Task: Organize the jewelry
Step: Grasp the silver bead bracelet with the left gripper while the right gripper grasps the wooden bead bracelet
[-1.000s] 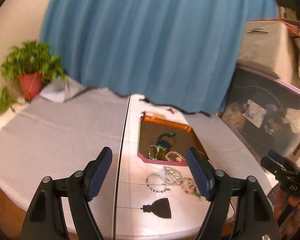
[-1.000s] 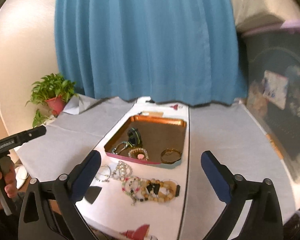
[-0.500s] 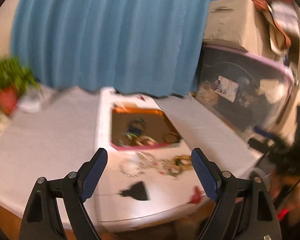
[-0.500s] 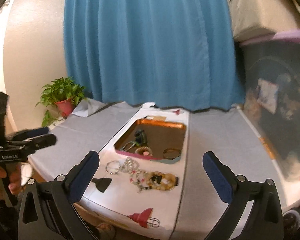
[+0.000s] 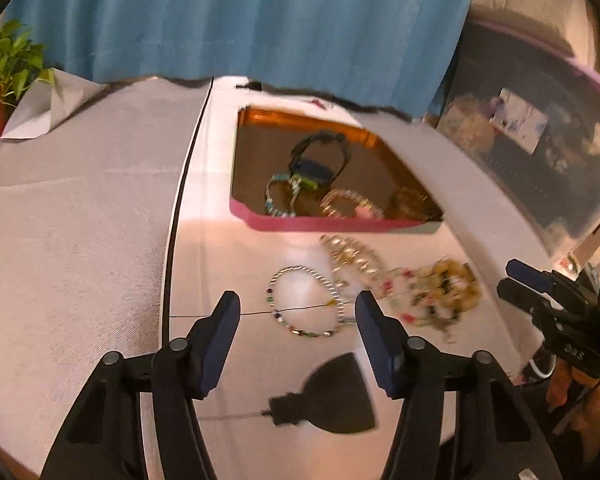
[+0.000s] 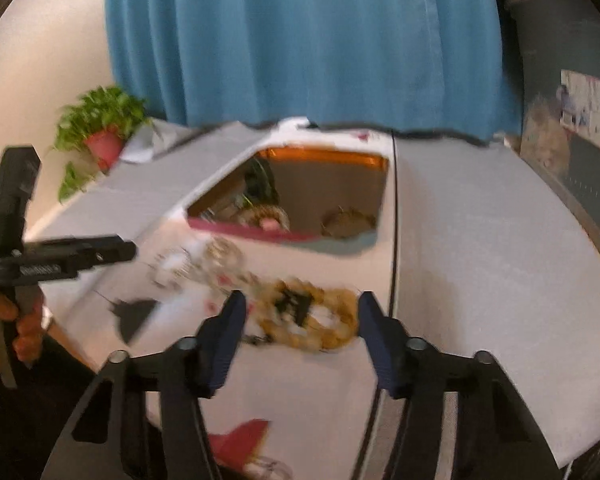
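A pink-rimmed tray [image 5: 332, 223] with an orange far wall holds a black watch [image 5: 320, 156], a teal bracelet and two gold bangles. In front of it on the white cloth lie a silver beaded bracelet [image 5: 306, 300], a pearl cluster [image 5: 352, 256] and a yellow bead bracelet [image 5: 448, 288]. My left gripper [image 5: 298, 312] is open, hovering just before the silver bracelet. My right gripper [image 6: 300, 312] is open, low over the yellow bead bracelet [image 6: 320, 320]. The tray also shows in the right wrist view [image 6: 260, 230]. Both views are motion-blurred.
A potted plant in a red pot [image 6: 104, 144] stands at the far left of the table. A blue curtain [image 5: 240, 20] hangs behind. A dark storage bin [image 5: 540, 140] sits right. Grey cloths cover both table sides. The other gripper shows at each view's edge [image 5: 552, 300].
Both grippers have dropped and moved forward toward the loose jewelry; the table now fills the views. The jaws of both have narrowed but stay open.
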Available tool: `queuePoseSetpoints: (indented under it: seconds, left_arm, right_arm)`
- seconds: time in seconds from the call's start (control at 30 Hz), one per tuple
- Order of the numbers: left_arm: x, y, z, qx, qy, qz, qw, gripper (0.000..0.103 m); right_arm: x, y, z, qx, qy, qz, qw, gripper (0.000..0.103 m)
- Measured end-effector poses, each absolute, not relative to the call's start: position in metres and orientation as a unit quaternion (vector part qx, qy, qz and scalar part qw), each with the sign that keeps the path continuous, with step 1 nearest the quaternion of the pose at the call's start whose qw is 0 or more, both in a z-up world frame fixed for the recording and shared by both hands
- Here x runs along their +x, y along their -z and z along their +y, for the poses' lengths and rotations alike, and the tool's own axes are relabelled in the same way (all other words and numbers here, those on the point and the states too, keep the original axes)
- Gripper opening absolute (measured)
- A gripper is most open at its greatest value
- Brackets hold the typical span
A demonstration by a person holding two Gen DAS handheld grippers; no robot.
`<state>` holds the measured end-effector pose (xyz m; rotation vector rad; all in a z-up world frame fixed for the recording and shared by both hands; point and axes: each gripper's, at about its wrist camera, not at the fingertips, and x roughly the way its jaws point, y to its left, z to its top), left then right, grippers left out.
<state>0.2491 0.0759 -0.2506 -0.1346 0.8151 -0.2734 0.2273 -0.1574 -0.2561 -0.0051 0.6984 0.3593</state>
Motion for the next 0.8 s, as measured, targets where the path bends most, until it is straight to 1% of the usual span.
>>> queuePoseSetpoints:
  seconds: [0.07, 0.13, 0.17, 0.2, 0.27, 0.3, 0.33, 0.37, 0.4, 0.47, 0.5, 0.53, 0.63, 0.8]
  left_arm:
    - [0.256, 0.259, 0.074, -0.066, 0.142, 0.402, 0.902, 0.054]
    - [0.263, 0.270, 0.069, -0.071, 0.146, 0.421, 0.893, 0.044]
    - [0.263, 0.270, 0.067, -0.065, 0.143, 0.413, 0.897, 0.043]
    - [0.263, 0.270, 0.063, -0.051, 0.140, 0.413, 0.898, 0.040]
    - [0.263, 0.271, 0.054, -0.014, 0.131, 0.407, 0.904, 0.038]
    - [0.262, 0.272, 0.048, 0.012, 0.124, 0.402, 0.907, 0.033]
    - [0.260, 0.273, 0.041, 0.045, 0.114, 0.395, 0.910, 0.031]
    - [0.260, 0.273, 0.038, 0.052, 0.120, 0.392, 0.910, 0.019]
    - [0.260, 0.273, 0.037, 0.046, 0.130, 0.395, 0.908, 0.012]
    - [0.259, 0.272, 0.039, 0.040, 0.132, 0.398, 0.907, 0.007]
    - [0.258, 0.272, 0.041, 0.035, 0.134, 0.401, 0.906, 0.005]
    - [0.258, 0.272, 0.043, 0.027, 0.136, 0.404, 0.904, 0.004]
    - [0.257, 0.271, 0.052, -0.001, 0.143, 0.413, 0.899, 0.002]
    - [0.248, 0.268, 0.057, -0.019, 0.149, 0.425, 0.893, 0.001]
  right_arm:
    - [0.238, 0.272, -0.160, -0.009, -0.170, 0.352, 0.920, 0.037]
    - [0.250, 0.284, -0.162, 0.001, -0.170, 0.373, 0.912, 0.030]
    - [0.255, 0.288, -0.162, 0.000, -0.166, 0.380, 0.910, 0.024]
    - [0.256, 0.292, -0.161, -0.004, -0.159, 0.382, 0.910, 0.024]
    - [0.262, 0.298, -0.156, -0.023, -0.154, 0.389, 0.908, 0.024]
    - [0.261, 0.300, -0.149, -0.055, -0.149, 0.379, 0.912, 0.025]
    - [0.259, 0.301, -0.140, -0.092, -0.141, 0.368, 0.915, 0.025]
    - [0.258, 0.301, -0.135, -0.108, -0.135, 0.364, 0.915, 0.025]
    - [0.259, 0.302, -0.135, -0.109, -0.132, 0.363, 0.916, 0.023]
    - [0.263, 0.301, -0.141, -0.077, -0.138, 0.374, 0.914, 0.021]
    - [0.265, 0.300, -0.146, -0.056, -0.142, 0.381, 0.912, 0.013]
    - [0.266, 0.300, -0.146, -0.057, -0.137, 0.382, 0.912, 0.011]
    - [0.263, 0.298, -0.147, -0.045, -0.148, 0.386, 0.910, 0.011]
    - [0.245, 0.293, -0.145, -0.036, -0.172, 0.386, 0.905, 0.011]
